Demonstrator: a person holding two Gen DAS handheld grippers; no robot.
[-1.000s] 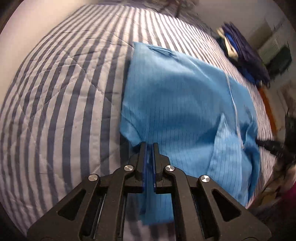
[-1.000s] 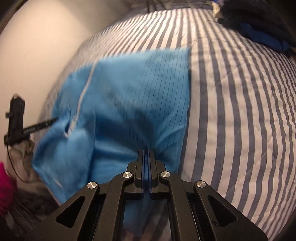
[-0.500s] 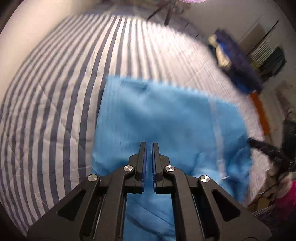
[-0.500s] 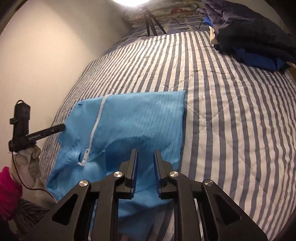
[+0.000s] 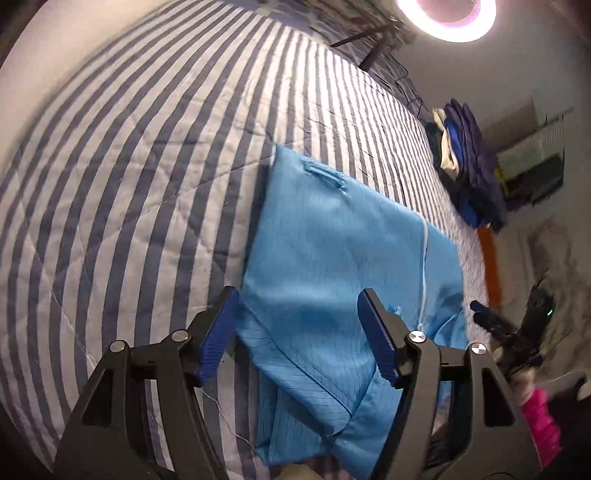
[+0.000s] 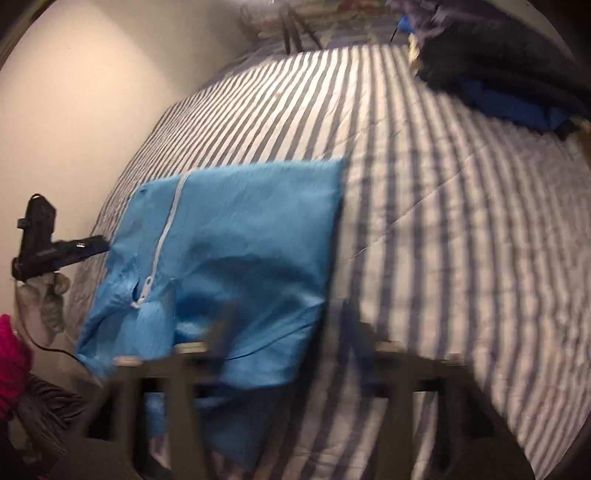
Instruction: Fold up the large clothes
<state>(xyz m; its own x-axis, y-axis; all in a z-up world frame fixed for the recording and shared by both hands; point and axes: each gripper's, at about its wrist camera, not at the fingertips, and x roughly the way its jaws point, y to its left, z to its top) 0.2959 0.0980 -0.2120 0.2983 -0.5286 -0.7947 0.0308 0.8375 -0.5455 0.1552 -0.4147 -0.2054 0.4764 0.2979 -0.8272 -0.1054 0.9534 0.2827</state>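
Note:
A light blue pinstriped garment point(image 5: 343, 266) with a white zipper lies partly folded on the striped bed, its near part hanging over the bed's edge. It also shows in the right wrist view point(image 6: 236, 258). My left gripper point(image 5: 299, 332) is open and empty, raised above the garment's near left part. My right gripper point(image 6: 288, 328) is blurred by motion, its jaws spread wide and empty over the garment's near right edge.
The blue-and-white striped quilt point(image 5: 129, 184) covers the bed. A pile of dark clothes point(image 5: 469, 170) lies at its far side, and shows in the right wrist view point(image 6: 498, 59). A ring light point(image 5: 447, 14) and a tripod stand behind.
Both grippers were shut on the garment a second ago; they let go, opened wide and drew back and up. The garment now lies on the bed.

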